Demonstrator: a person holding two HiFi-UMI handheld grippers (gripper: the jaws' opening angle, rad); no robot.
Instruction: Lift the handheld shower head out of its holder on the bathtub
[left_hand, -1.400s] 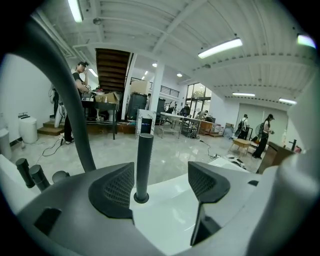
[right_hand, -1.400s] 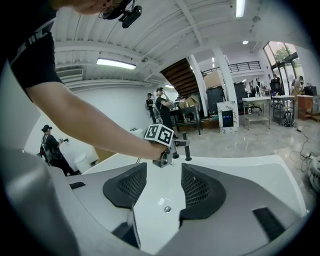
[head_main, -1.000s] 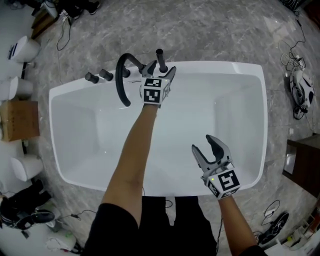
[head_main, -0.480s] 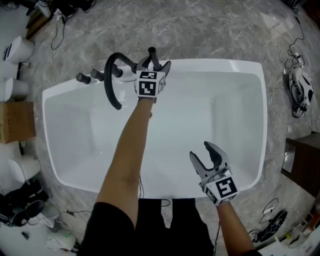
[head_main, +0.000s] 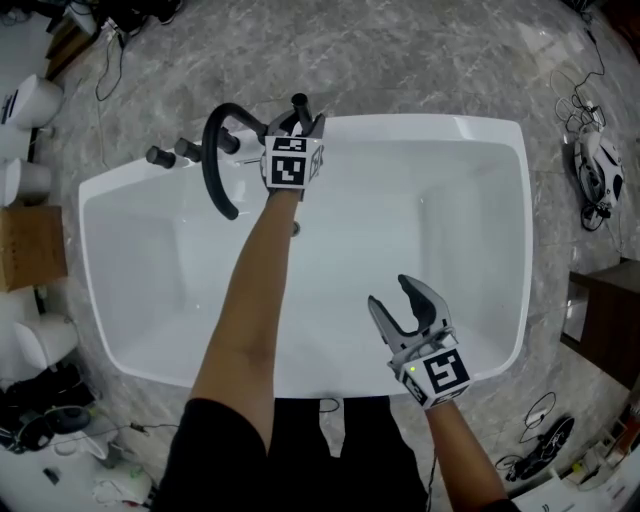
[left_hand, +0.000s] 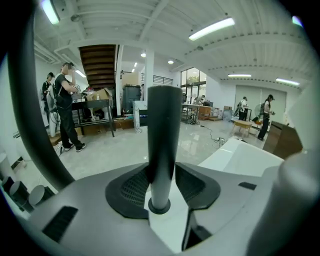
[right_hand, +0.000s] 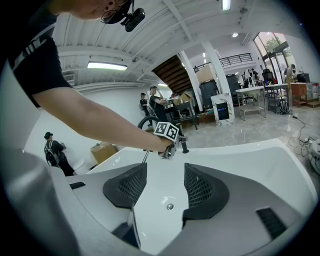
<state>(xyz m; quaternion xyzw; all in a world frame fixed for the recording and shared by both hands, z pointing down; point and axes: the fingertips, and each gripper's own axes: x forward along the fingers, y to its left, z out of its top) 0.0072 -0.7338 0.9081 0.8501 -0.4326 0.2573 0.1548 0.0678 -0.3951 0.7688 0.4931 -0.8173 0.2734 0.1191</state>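
Note:
The handheld shower head is a black upright rod standing in its holder on the far rim of the white bathtub. My left gripper reaches to it. In the left gripper view the rod stands between the two black pads, which have just been closing and now touch it on both sides. My right gripper hovers open over the tub's near right part with nothing between its fingers. In the right gripper view it looks across the tub towards the left hand.
A black curved faucet spout and two black knobs stand on the rim left of the shower head. The tub drain shows below the right gripper. A cardboard box, cables and white items lie on the floor around the tub.
The left gripper has come slightly closer to the shower rod and its jaws have narrowed round it. The right gripper has stayed in place, open.

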